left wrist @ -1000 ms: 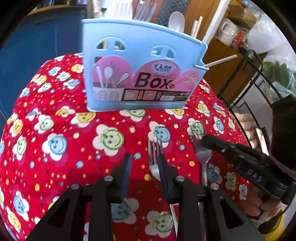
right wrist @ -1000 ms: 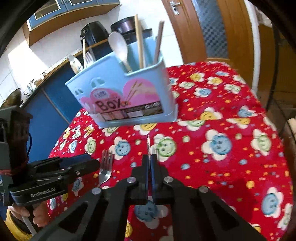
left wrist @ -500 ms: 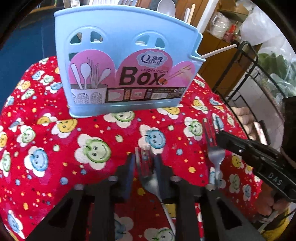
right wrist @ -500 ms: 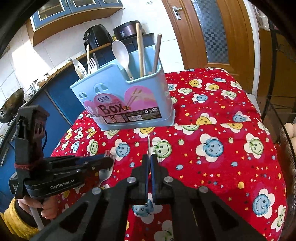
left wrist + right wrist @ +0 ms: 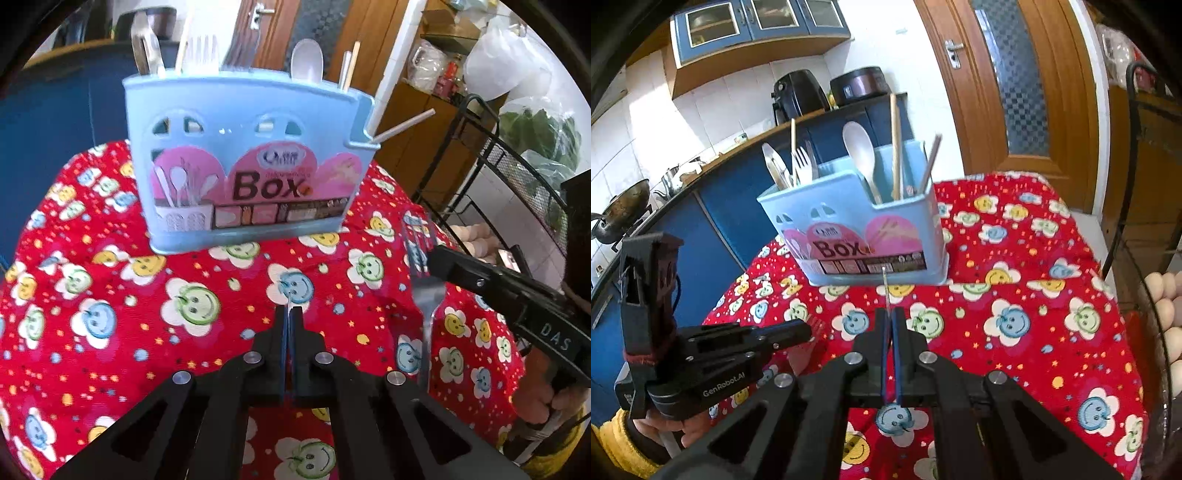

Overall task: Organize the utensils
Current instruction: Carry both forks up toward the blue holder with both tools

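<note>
Utensil box [image 5: 243, 122], pale blue with a pink "Box" label, stands upright on the red smiley-flower tablecloth [image 5: 110, 295] that fills the lower half of both views. The box sits in the upper centre of the left wrist view and at mid-frame in the right wrist view, well apart from both tools.

Your left gripper [image 5: 289, 310] rises from the bottom centre of its own view with the jaws pressed together. They pinch a fork [image 5: 818, 326] that you see only as a thin edge there. In the right wrist view its blurred tines poke out past the fingertips at lower left.

Your right gripper [image 5: 888, 314] is likewise clamped, on a steel fork [image 5: 424, 295]. In the left wrist view this fork shows at the right of the frame, tines up and handle hanging below the fingers, clear of the cloth.

Inside the box, the right-hand compartment holds a white spoon [image 5: 860, 147] and chopsticks [image 5: 895, 147]. The left-hand compartment holds a white plastic fork [image 5: 802, 162] beside metal cutlery.

A yellow sleeve [image 5: 613, 443] shows at the lower left corner of the right wrist view.
</note>
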Demonstrator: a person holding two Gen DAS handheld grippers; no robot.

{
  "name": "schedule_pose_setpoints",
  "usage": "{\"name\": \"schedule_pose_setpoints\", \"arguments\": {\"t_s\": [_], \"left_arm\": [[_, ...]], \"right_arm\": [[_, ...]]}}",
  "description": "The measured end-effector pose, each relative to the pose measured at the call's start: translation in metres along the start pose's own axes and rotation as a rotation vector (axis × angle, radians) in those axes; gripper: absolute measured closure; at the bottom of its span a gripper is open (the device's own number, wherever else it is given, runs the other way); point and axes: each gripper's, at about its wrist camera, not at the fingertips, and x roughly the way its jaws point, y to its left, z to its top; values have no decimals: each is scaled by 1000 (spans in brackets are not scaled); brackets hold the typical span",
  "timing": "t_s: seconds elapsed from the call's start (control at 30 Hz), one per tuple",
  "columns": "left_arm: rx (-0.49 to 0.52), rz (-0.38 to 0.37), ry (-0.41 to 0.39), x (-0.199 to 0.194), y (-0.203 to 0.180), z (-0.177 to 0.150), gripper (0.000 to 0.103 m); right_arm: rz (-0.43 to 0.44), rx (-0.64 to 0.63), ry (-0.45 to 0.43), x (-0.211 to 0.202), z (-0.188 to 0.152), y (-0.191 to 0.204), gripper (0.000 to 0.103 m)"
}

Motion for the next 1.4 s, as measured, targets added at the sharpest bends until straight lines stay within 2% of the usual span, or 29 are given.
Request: {"name": "schedule_pose_setpoints", "arguments": {"t_s": [0.1, 0.5, 0.9, 1.4], "left_arm": [[25, 45, -67, -17, -2, 2, 102], [84, 102, -345, -94, -13, 13, 102], [36, 158, -458, -128, 7, 49, 102], [53, 272, -614, -160, 26, 128, 102]], "right_arm": [[-18, -21, -43, -11, 3, 6, 99], [-107, -146, -215, -49, 20, 42, 99], [-175, -194, -279, -59, 45, 50, 99], [-216, -178, -314, -60, 73, 39, 99]]}}
